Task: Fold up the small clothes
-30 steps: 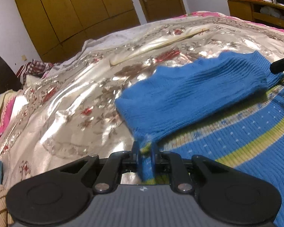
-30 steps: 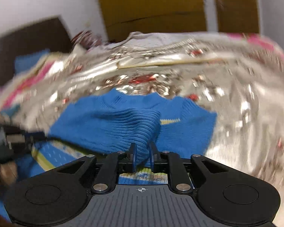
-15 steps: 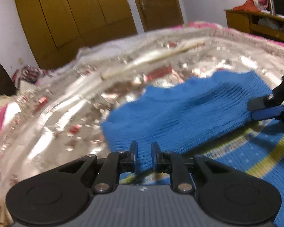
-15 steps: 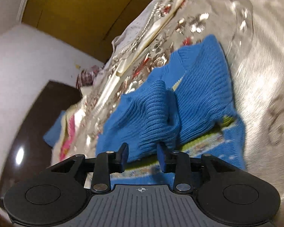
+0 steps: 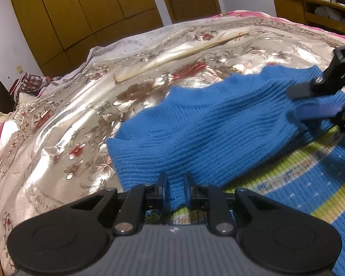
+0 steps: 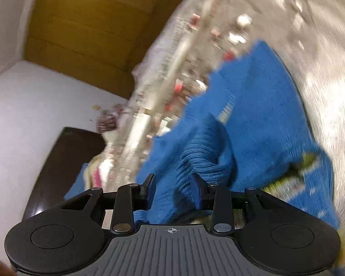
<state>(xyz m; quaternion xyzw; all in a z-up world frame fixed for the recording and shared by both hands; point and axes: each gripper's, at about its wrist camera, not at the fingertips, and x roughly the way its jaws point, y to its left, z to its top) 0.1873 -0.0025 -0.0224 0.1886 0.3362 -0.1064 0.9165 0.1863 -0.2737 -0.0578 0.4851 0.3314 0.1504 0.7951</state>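
Note:
A small blue knit sweater [image 5: 218, 124] with yellow-green stripes lies on the shiny floral bedspread [image 5: 80, 105], its upper part folded over the striped body. My left gripper [image 5: 174, 189] is partly open, with the sweater's folded edge loose between its fingers. My right gripper [image 6: 173, 187] is open over a bunched blue fold [image 6: 202, 151]; it also shows at the right edge of the left wrist view [image 5: 310, 101], resting on the sweater.
Wooden wardrobe doors [image 5: 80, 7] stand behind the bed. A wooden shelf [image 5: 315, 7] with clutter is at the right. Other clothes [image 5: 32, 82] lie at the bed's left edge, near a dark headboard [image 6: 64, 170].
Both grippers have let go of the sweater: the jaws opened and the folded upper part now lies on the striped body. The right gripper has tilted and swung.

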